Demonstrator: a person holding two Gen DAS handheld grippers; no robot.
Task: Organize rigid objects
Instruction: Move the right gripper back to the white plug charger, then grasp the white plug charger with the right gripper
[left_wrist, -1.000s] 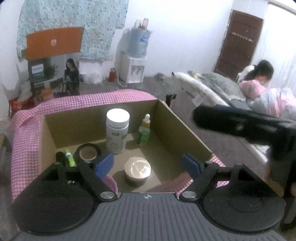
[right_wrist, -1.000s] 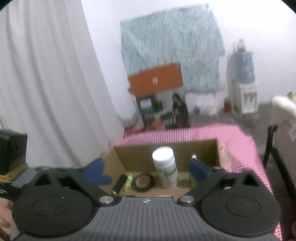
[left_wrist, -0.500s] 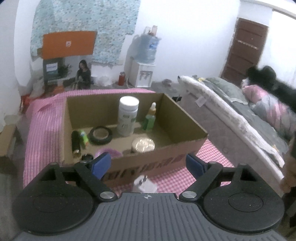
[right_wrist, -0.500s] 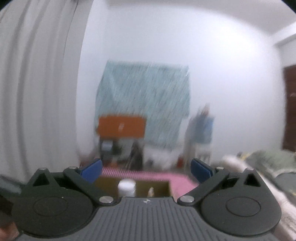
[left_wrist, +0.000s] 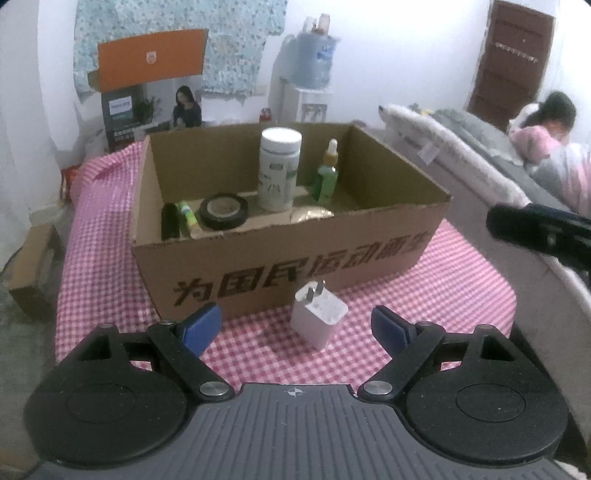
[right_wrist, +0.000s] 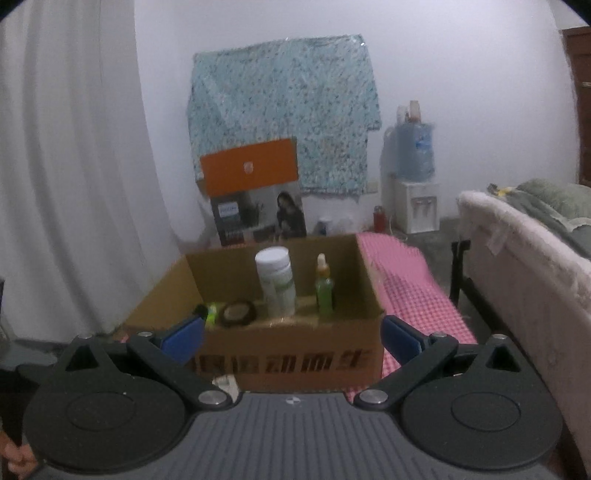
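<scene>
A brown cardboard box (left_wrist: 295, 258) stands on a pink checked cloth (left_wrist: 443, 295). Inside it are a white-capped bottle (left_wrist: 279, 170), a green dropper bottle (left_wrist: 327, 177), a black tape roll (left_wrist: 223, 210), a black cylinder (left_wrist: 170, 221) and a gold-lidded jar (left_wrist: 312, 214). A white charger plug (left_wrist: 319, 319) lies on the cloth in front of the box. My left gripper (left_wrist: 295, 325) is open, its blue pads on either side of the plug without touching it. My right gripper (right_wrist: 291, 336) is open and empty, facing the box (right_wrist: 288, 354) from a little further back.
A bed (left_wrist: 461, 147) with a person on it runs along the right. An orange-topped carton (right_wrist: 255, 195), a water dispenser (right_wrist: 410, 184) and a white curtain (right_wrist: 74, 166) stand behind the table. The other gripper's dark body (left_wrist: 543, 236) shows at the right of the left wrist view.
My left gripper has drawn back from over the box to in front of it, and the plug has come into view. The right view swung up to the wall, then back down to the box.
</scene>
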